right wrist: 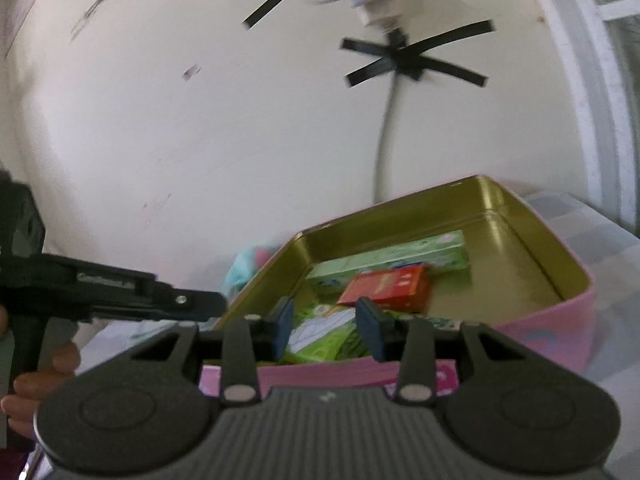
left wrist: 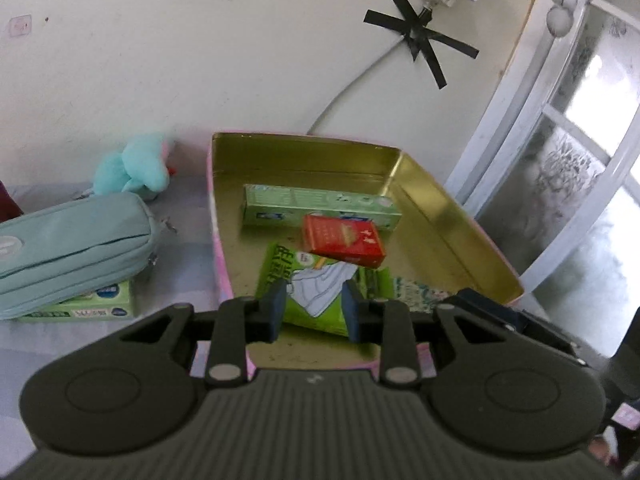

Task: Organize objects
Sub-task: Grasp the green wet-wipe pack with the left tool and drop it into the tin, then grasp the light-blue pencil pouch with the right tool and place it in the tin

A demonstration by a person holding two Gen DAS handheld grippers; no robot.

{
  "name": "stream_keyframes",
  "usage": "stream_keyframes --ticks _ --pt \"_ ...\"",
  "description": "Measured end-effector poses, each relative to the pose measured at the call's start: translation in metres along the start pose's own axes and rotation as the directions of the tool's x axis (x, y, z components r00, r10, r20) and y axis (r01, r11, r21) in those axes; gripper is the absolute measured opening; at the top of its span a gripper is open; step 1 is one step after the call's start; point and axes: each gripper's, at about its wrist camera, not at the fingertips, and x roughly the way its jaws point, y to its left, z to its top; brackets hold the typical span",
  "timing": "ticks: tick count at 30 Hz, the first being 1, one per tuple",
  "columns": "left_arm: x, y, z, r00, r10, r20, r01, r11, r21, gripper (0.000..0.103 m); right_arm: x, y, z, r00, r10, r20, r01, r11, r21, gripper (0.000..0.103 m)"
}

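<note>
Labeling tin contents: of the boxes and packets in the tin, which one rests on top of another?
The red box. It sits tilted on the green packet near the tin's middle. The long green box lies flat by the far wall, nothing under it.

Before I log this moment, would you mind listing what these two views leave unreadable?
- Green packet, left wrist view: its near end is hidden behind the left gripper; whether the jaws pinch it is unclear.
- Green carton, left wrist view: mostly covered by the teal pouch.
- Plush toy, right wrist view: blurred, mostly hidden behind the tin.
</note>
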Motion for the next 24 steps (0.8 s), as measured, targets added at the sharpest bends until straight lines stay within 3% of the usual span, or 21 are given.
stream_keyframes --ticks 5,9,14,18,20,24 --pt "-0.014 0.005 -0.015 1.0 0.024 0.018 -0.025 0.998 0.053 0.033 -0.007 0.009 -0.005 1.0 0.028 0.011 -0.028 0.999 -0.016 0.039" --pt "-0.036 0.029 -0.031 0.997 0.072 0.027 -0.073 0.996 0.057 0.033 -0.008 0.021 -0.005 0.999 0.05 -0.006 -0.05 0.998 -0.032 0.039" --pt "-0.061 0.096 -0.049 0.981 0.194 0.022 -0.192 0.98 -0.055 0.033 0.004 0.062 -0.009 0.995 0.091 -0.037 -0.094 0.99 -0.101 0.039" --pt "-0.076 0.161 -0.053 0.963 0.268 -0.002 -0.261 0.933 -0.247 0.034 0.035 0.108 -0.012 0.983 0.147 -0.11 -0.167 0.965 -0.201 0.044" --pt "-0.085 0.195 -0.048 0.956 0.293 0.013 -0.269 0.894 -0.358 0.04 0.059 0.131 -0.007 0.972 0.164 -0.169 -0.202 0.95 -0.237 0.044" --pt "-0.089 0.236 -0.035 0.937 0.345 0.059 -0.278 0.835 -0.474 0.053 0.136 0.169 0.023 0.936 0.13 -0.328 -0.216 0.947 -0.24 0.052"
